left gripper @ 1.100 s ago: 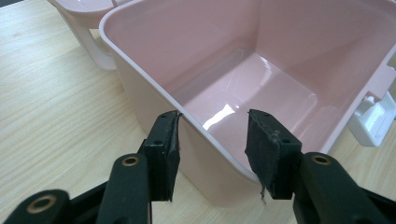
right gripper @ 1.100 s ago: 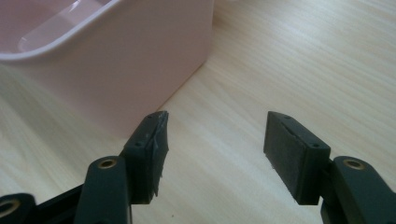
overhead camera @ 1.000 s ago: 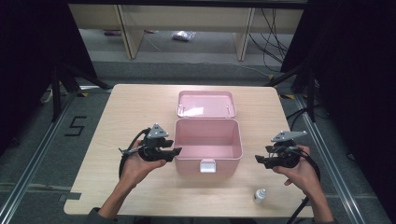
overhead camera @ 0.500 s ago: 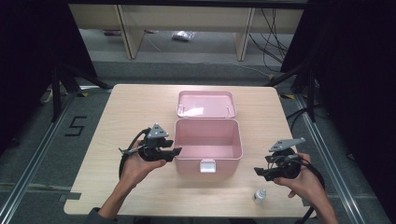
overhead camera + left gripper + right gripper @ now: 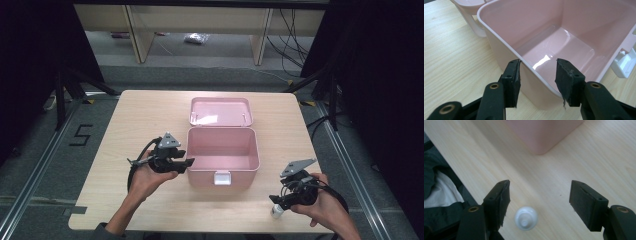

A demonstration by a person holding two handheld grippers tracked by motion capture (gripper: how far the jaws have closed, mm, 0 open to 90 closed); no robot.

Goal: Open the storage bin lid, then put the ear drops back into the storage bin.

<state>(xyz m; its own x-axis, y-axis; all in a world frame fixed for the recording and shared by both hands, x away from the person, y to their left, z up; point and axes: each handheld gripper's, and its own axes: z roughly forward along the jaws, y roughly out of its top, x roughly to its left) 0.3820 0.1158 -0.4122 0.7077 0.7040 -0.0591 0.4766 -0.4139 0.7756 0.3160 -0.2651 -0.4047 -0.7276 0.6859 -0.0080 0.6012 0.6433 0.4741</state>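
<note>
An open pink box (image 5: 200, 177) stands mid-table, its lid (image 5: 220, 111) hinged back and lying flat behind it. My left gripper (image 5: 189, 164) is at the box's left wall. In the left gripper view that gripper (image 5: 537, 72) is open and straddles the wall (image 5: 506, 42), one jaw outside and one over the empty inside, pads clear of it. Near the front edge my right gripper (image 5: 274, 201) hangs just over a small white bottle (image 5: 276, 211). Its jaws have just been opening. In the right gripper view the bottle (image 5: 526, 218) stands close to the left jaw of that gripper (image 5: 540, 192), untouched.
The wooden table (image 5: 150, 115) has bare room to the left and right of the box. A white latch (image 5: 222, 178) sticks out from the box's front wall. The bottle stands close to the table's front edge. Shelving and cables lie beyond the far edge.
My right hand has moved toward the front edge and slightly left, ending over the white bottle with its jaws a little wider. The left gripper and the box have stayed put.
</note>
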